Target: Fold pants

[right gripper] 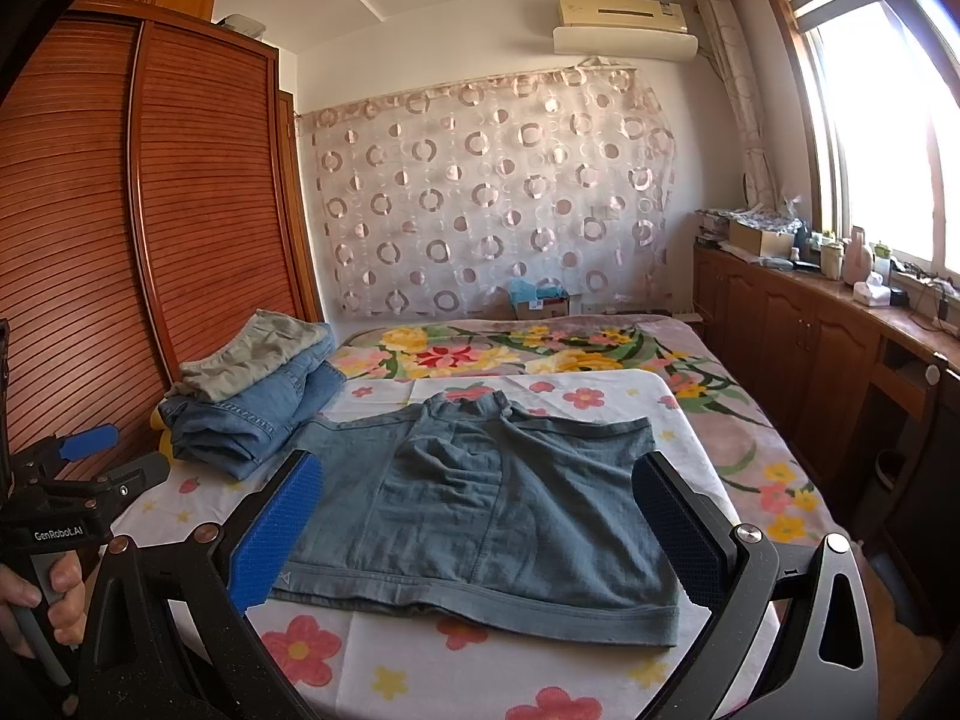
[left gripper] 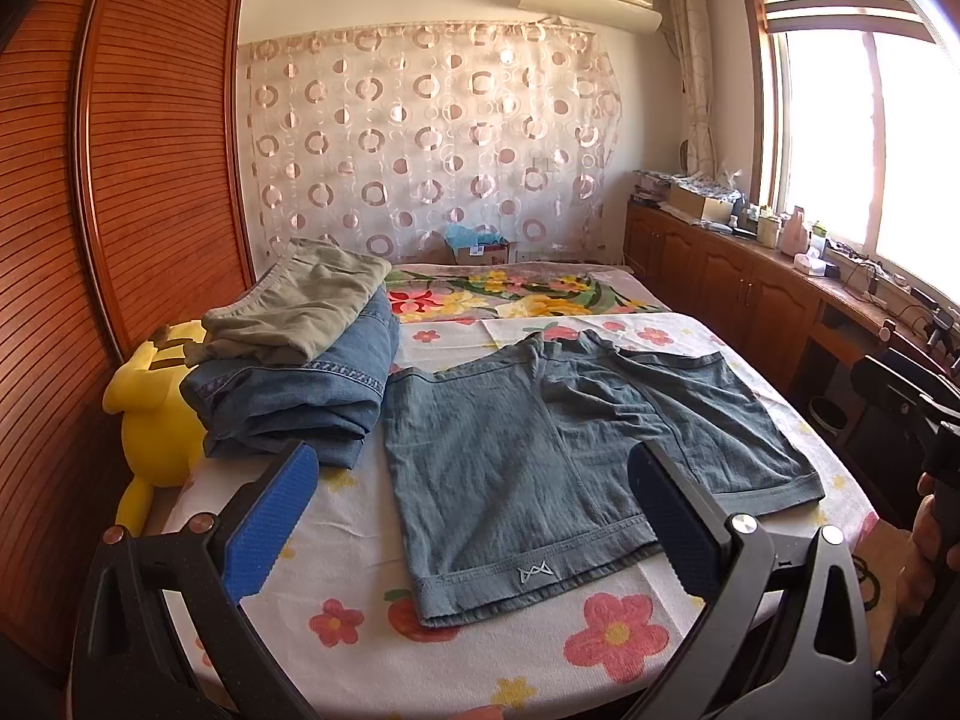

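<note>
A pair of grey-blue shorts lies spread flat on the flowered sheet, its hems toward me; it also shows in the right wrist view. My left gripper is open and empty, held above the near hem, blue pads wide apart. My right gripper is open and empty too, above the shorts' near edge. The left gripper also shows at the left edge of the right wrist view, held in a hand.
A stack of folded jeans with olive shorts on top sits at the left of the bed. A yellow plush toy lies beside it. A wooden wardrobe stands left, cabinets right.
</note>
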Motion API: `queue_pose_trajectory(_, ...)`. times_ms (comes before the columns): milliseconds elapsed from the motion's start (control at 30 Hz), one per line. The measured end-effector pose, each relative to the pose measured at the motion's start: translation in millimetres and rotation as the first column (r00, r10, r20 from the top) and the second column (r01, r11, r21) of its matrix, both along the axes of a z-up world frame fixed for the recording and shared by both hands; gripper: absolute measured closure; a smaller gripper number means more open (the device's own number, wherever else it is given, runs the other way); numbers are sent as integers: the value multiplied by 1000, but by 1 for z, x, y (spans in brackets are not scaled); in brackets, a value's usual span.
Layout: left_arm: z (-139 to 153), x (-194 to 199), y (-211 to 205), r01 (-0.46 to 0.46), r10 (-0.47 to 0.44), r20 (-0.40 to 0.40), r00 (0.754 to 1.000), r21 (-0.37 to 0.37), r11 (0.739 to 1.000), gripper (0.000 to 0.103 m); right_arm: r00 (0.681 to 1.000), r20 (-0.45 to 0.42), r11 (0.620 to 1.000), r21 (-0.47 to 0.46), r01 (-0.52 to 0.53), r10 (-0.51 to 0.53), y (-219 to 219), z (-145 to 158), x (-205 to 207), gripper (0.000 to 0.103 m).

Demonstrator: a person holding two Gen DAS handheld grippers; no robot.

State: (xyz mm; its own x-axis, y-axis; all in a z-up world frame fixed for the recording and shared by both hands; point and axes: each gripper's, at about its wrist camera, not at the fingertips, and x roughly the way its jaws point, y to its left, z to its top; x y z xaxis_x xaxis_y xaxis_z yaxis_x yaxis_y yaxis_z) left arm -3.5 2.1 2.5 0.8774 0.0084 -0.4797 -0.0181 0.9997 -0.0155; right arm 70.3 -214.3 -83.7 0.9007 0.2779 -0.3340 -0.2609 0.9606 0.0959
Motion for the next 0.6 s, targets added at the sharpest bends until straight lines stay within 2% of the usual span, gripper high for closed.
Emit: queue_pose_trajectory(600,1,-1,1,0,0,2,1000,1,1000,0,1000,0,1000,1,-2,2,-2,0,0,0)
